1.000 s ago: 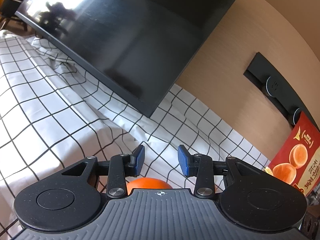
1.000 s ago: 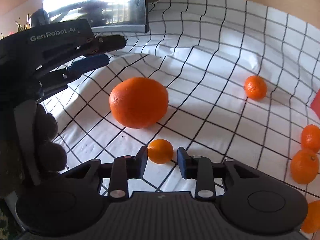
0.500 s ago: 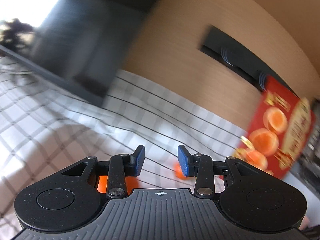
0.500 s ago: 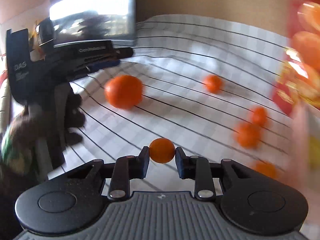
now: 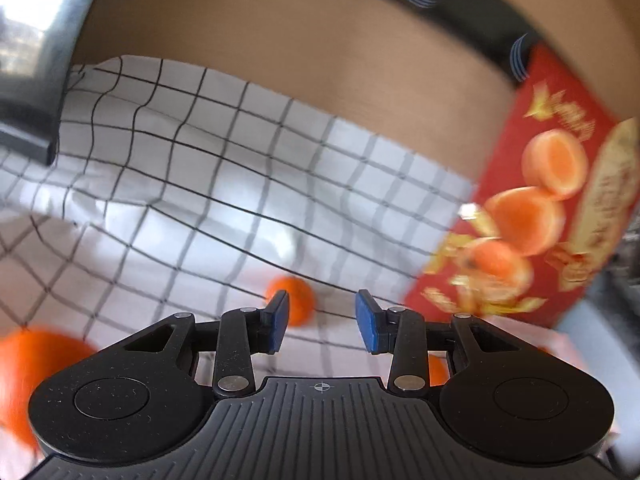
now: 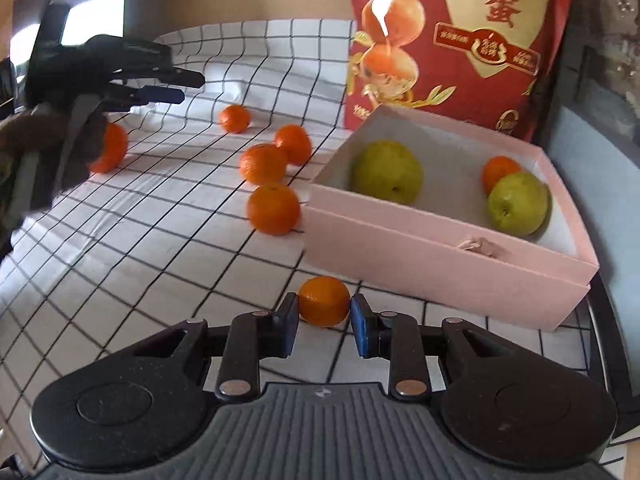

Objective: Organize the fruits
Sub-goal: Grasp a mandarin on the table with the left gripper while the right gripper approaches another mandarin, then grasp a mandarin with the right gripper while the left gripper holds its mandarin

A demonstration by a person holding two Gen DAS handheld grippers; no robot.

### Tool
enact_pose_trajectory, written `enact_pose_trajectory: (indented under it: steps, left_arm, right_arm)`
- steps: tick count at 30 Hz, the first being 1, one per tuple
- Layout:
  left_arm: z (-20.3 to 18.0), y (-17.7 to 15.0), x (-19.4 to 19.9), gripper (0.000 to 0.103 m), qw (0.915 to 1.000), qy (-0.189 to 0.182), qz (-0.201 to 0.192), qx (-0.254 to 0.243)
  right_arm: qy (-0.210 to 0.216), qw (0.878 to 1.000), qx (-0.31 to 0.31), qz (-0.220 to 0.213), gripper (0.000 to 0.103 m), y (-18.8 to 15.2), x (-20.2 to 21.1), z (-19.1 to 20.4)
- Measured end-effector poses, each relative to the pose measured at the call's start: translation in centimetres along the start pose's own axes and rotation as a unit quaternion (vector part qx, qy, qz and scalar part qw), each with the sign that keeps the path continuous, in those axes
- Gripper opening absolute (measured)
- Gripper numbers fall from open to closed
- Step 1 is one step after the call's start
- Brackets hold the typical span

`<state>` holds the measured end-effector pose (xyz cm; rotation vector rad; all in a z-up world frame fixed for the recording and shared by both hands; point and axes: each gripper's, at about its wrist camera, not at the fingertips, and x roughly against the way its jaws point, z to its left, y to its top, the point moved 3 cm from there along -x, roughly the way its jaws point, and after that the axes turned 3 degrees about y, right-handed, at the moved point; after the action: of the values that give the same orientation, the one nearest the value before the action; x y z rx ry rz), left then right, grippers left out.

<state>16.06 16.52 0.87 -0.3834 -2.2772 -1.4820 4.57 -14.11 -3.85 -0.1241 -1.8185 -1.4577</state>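
A small tangerine (image 6: 324,301) sits clamped, seemingly firmly, between the right gripper (image 6: 325,320) jaws.

Pears (image 6: 387,177) in box (image 6: 440,256)

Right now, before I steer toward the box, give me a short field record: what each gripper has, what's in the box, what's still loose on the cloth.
right gripper: shut on a small orange mandarin
left gripper: empty, blue pads apart
pink cardboard box: two yellow-green pears, one small orange fruit
loose on black-and-white checked cloth: four small mandarins left of the box, one big orange behind the left gripper
behind box: red printed bag
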Motion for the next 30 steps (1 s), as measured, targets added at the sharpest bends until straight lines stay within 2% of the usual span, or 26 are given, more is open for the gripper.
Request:
enact_pose_trajectory:
  steps: [3, 5, 6, 7, 10, 13, 15, 19, 21, 22, 24, 28, 30]
  left_arm:
    - [0.2, 0.3, -3.4, 0.04, 0.9989, 0.027, 0.038, 0.006]
    - [0.3, 0.1, -5.3, 0.041, 0.9978, 0.031, 0.058, 0.01]
    - [0.3, 0.0, -5.9, 0.041, 0.9974, 0.034, 0.063, 0.009]
    - [0.3, -0.2, -6.5, 0.041, 0.9969, 0.043, 0.066, 0.007]
    - [0.3, -0.2, -7.6, 0.053, 0.9964, 0.06, 0.06, 0.005]
    - [0.3, 0.1, -8.2, 0.058, 0.996, 0.064, 0.061, 0.011]
    - [0.2, 0.1, -8.6, 0.059, 0.9958, 0.071, 0.058, 0.009]
    - [-0.4, 0.0, -9.3, 0.059, 0.9954, 0.068, 0.066, 0.008]
    - [-0.5, -0.2, -9.6, 0.056, 0.9957, 0.062, 0.068, 0.008]
    - [-0.7, -0.3, -9.7, 0.05, 0.9961, 0.056, 0.068, 0.005]
    - [-0.8, -0.4, -9.4, 0.05, 0.9963, 0.049, 0.071, -0.002]
    - [-1.5, -1.1, -7.3, 0.047, 0.9958, 0.035, 0.059, -0.06]
    - [-1.5, -1.8, -5.5, 0.047, 0.9954, 0.019, 0.058, -0.074]
  right_arm:
    - [0.01, 1.0, -0.015, -0.012, 0.031, 0.0, -0.4, -0.3]
    - [0.017, 0.999, -0.027, -0.022, 0.044, 0.1, -0.6, -0.6]
    - [0.019, 0.999, -0.032, -0.026, 0.047, 0.2, -0.7, -0.7]
    - [0.019, 0.999, -0.037, -0.031, 0.049, 0.2, -0.7, -0.8]
    - [0.019, 0.998, -0.041, -0.034, 0.053, -0.2, -1.1, -0.7]
    - [0.015, 0.999, -0.04, -0.034, 0.055, -0.4, -1.1, -0.5]
    - [0.01, 0.998, -0.037, -0.041, 0.061, -0.5, -0.8, -0.4]
    - [-0.001, 0.999, -0.017, -0.05, 0.063, -0.7, -0.6, 0.3]
    - [-0.005, 0.999, -0.004, -0.054, 0.065, -0.7, -0.6, 0.7]
    - [-0.006, 0.998, 0.001, -0.057, 0.066, -0.7, -0.5, 0.9]
    - [-0.007, 0.998, 0.002, -0.062, 0.068, -0.7, -0.3, 0.9]
    - [-0.001, 0.998, -0.017, -0.066, 0.071, -0.6, -0.3, 0.2]
    - [0.001, 0.998, -0.027, -0.065, 0.072, -0.6, -0.3, -0.1]
